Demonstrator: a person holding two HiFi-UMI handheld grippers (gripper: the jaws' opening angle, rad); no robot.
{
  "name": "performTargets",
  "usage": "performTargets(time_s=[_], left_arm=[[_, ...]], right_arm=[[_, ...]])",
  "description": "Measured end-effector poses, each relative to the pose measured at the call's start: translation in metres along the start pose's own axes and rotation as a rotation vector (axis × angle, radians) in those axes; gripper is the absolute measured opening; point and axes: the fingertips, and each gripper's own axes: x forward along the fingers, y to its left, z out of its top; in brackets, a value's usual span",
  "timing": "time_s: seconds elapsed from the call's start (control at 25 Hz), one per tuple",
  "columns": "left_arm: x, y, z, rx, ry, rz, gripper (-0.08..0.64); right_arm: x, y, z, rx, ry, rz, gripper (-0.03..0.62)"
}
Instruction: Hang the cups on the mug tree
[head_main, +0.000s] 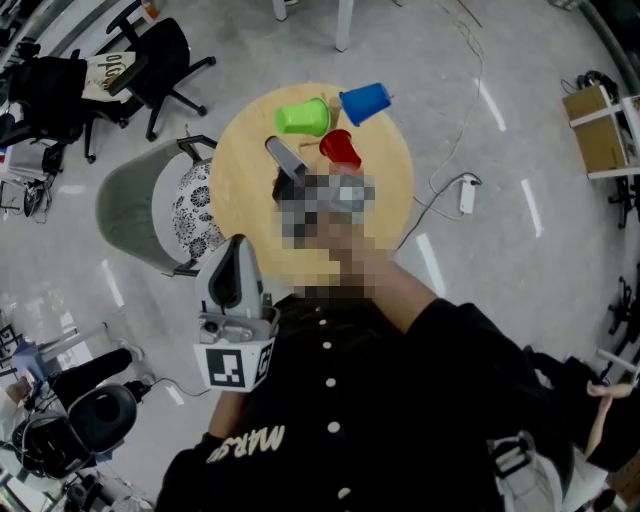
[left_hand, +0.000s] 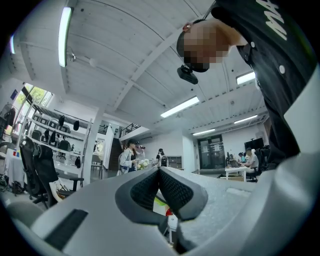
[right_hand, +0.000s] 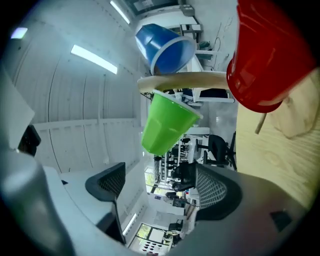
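Round and pale wood, the counter (head_main: 250, 190) stands on a grey office floor. The cups cluster at its 12 to 1 o'clock edge. The green cup (head_main: 302, 118) is at 12 o'clock, the blue cup (head_main: 365, 102) at 2 o'clock from it, and the red cup (head_main: 341, 148) nearer the counter's middle, all three tipped on their sides. In the right gripper view they crowd round a pale wooden piece of the mug tree (right_hand: 185, 80), blue on one side, green on the other and red close by.

At 6 o'clock from the green cup, the right hand-held gripper (right_hand: 160, 195) points at the cluster. Its jaws are spread wide with nothing between them, and the green cup lies beyond their tips. The left hand-held gripper (head_main: 238, 250) hangs off the counter at 7 o'clock, by the person's chest, with its jaws pressed together and empty.

A grey armchair (head_main: 130, 210) sits at the counter's 9 o'clock, and a white power strip (head_main: 467, 195) lies on the floor at 3 o'clock.
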Motion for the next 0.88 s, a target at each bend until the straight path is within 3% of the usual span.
performTargets(time_s=[0.12,0.24,0.4,0.56,0.88], left_arm=[[0.000,0.000,0.005,0.013,-0.015,-0.003,-0.005],[0.003,0.006,0.012,0.030,-0.032,0.003,-0.005],[0.008,0.014,0.016,0.034,-0.039,0.006,-0.005],[0.013,0.009,0.017,0.024,-0.038,-0.020,-0.005],[0.019,-0.007,0.023,-0.009,-0.044,-0.067,-0.005]], right_arm=[[-0.006,0.014,-0.018,-0.143,0.096,0.006,0.398],[-0.029,0.012,-0.025,-0.264,0.141,-0.137,0.171],[-0.065,0.036,-0.016,-0.567,0.146,-0.195,0.017],[-0.091,0.058,-0.004,-0.932,0.203,-0.253,-0.008],[-0.125,0.112,0.038,-1.282,0.121,-0.313,-0.006]])
